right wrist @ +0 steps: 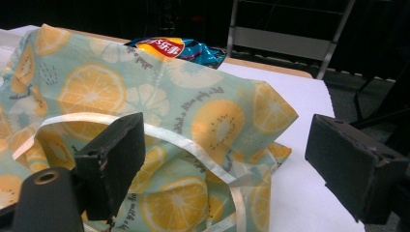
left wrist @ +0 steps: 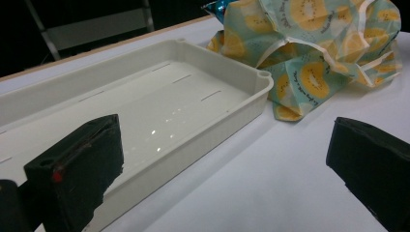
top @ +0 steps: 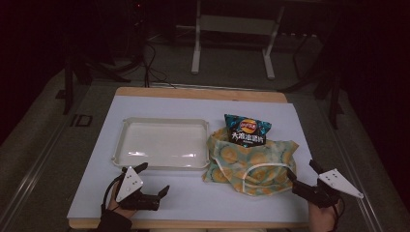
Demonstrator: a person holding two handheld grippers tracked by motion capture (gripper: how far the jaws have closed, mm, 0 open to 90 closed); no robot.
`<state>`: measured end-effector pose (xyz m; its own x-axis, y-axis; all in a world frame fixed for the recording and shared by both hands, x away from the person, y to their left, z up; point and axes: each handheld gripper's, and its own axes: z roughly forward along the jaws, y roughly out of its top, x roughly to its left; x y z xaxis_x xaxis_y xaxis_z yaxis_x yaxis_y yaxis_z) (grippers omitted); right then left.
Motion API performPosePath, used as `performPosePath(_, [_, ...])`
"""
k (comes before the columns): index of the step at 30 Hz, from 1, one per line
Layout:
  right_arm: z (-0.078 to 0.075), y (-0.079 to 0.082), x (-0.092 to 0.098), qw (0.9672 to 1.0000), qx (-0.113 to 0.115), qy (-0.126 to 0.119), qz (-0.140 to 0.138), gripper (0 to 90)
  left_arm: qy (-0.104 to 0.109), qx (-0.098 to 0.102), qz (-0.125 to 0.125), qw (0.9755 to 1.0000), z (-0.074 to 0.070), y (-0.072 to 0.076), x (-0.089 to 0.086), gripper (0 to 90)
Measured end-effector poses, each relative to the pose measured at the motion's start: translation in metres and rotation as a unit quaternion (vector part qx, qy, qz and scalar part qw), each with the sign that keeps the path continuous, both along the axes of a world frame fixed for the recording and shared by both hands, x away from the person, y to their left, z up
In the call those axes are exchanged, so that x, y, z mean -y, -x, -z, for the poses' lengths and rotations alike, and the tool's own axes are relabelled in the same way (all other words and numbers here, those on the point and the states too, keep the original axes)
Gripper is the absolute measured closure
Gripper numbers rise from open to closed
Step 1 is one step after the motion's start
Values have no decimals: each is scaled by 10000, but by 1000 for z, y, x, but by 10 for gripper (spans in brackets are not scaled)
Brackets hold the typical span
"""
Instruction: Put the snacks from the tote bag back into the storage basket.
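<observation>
Two tools: left tool (top: 153, 180) and right tool (top: 302, 172) both gape wide, empty.
Bag (top: 251, 162): soft, light, floppy cloth.
Grip point: white handle strap (right wrist: 164, 134).

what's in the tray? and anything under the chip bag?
Tray holds nothing. The chip bag rests on the fruit-print cloth bag; whatever is inside or beneath the cloth is covered.

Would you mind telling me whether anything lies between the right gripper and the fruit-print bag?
Nothing visible does. The right gripper, jaws open, sits just right of the fruit-print bag, with only bare white table between them.
</observation>
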<state>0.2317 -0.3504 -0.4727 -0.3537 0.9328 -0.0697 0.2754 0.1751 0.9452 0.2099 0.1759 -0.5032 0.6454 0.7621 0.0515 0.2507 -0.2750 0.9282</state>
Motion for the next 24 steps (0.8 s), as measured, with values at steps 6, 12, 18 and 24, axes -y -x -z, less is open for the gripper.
performPosePath(6, [0, -1, 1, 10000, -6, 2, 11, 139, 4, -10, 6, 10000, 0, 0, 0, 2])
performPosePath(12, [0, -2, -1, 10000, -52, 17, -67, 139, 8, -8, 11, 10000, 0, 0, 1, 2])
performPosePath(18, [-8, -3, -4, 9999, -33, -9, -146, 135, 16, -3, -24, 10000, 0, 0, 0, 2])
performPosePath(24, [-27, -8, -11, 9997, -22, -124, -229, 126, 13, 15, -37, 10000, 0, 0, 0, 2])
